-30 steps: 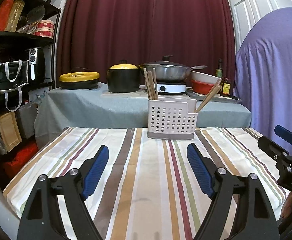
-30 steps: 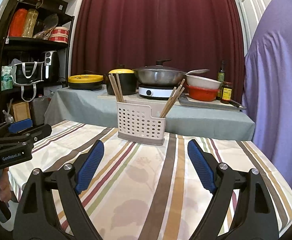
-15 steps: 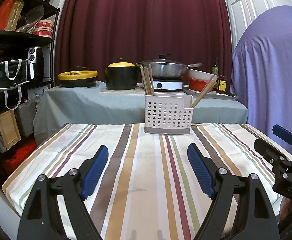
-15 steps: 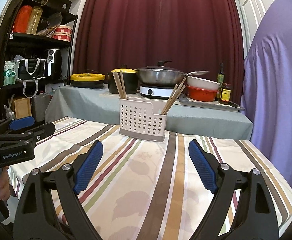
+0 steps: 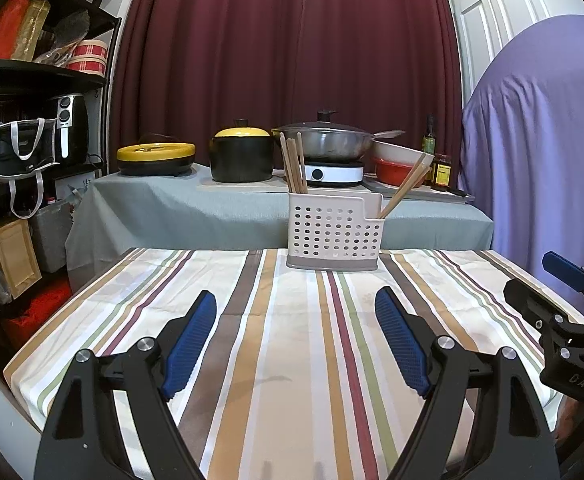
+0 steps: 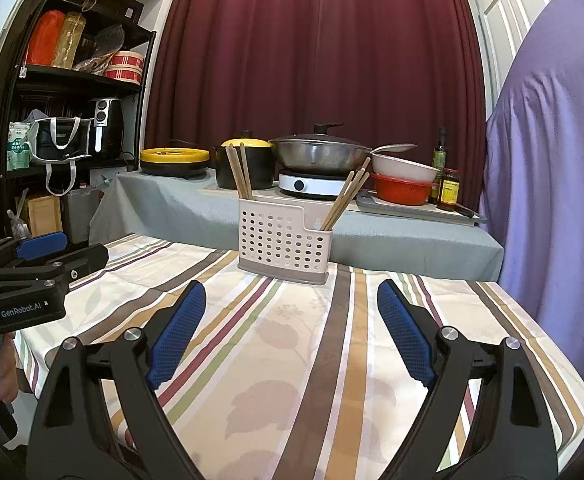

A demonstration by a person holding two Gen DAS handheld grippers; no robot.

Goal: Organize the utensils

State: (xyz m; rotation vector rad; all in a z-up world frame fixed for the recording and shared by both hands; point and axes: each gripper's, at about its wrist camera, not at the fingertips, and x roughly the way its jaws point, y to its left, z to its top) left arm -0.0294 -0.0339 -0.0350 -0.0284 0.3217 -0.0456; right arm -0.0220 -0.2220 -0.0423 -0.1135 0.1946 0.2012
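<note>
Both grippers hover empty with jaws spread wide: the left gripper (image 5: 296, 332) faces the perforated utensil holder (image 5: 334, 232) almost straight ahead at the counter's (image 5: 251, 360) far edge, the right gripper (image 6: 292, 328) sees it slightly left. Chopsticks (image 5: 294, 164) stand near upright in its taller left compartment; another bunch (image 5: 406, 188) leans right from the lower one.

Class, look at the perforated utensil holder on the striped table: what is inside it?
The utensil holder holds wooden chopsticks: one bunch upright at left, another leaning right. Their lower ends are hidden.
</note>
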